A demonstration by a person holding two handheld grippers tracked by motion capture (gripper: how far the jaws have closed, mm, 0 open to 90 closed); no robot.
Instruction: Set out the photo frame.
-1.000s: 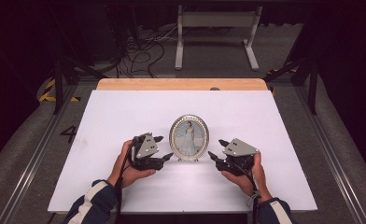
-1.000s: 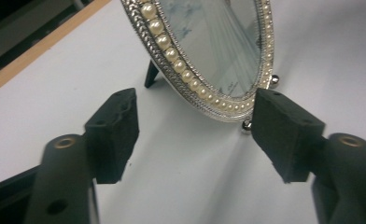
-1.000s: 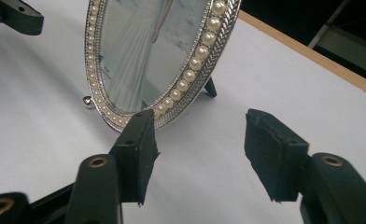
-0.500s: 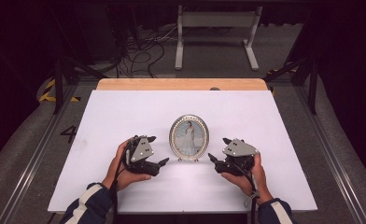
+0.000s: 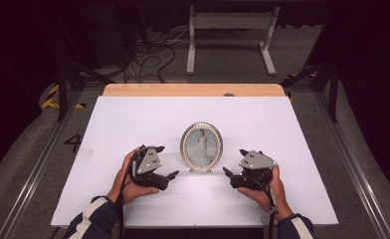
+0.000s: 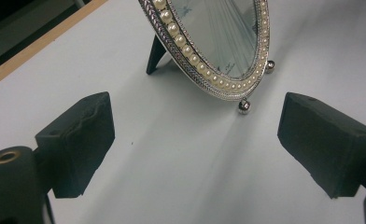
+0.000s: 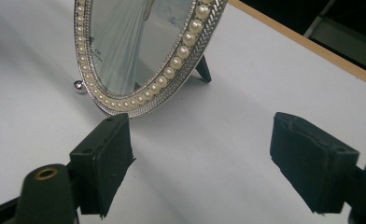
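left tool (image 5: pixel 172 175) drawn back from oval frame (image 5: pixel 201 147), right tool (image 5: pixel 229 174) unmoved, both open

Black tools (image 5: pixel 173 175), grey triangular plates; navy sleeves (image 5: pixel 94 219), white stripes.

A white bench (image 5: pixel 133 124) edged in pale wood carries a silver, pearl-beaded oval frame (image 5: pixel 201 147); both sleeves (image 5: pixel 94 220) are navy, white-striped.

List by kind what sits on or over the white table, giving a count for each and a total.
Picture frame: 1
Grippers: 2, left gripper and right gripper
Hands: 2, left hand and right hand
Total: 5
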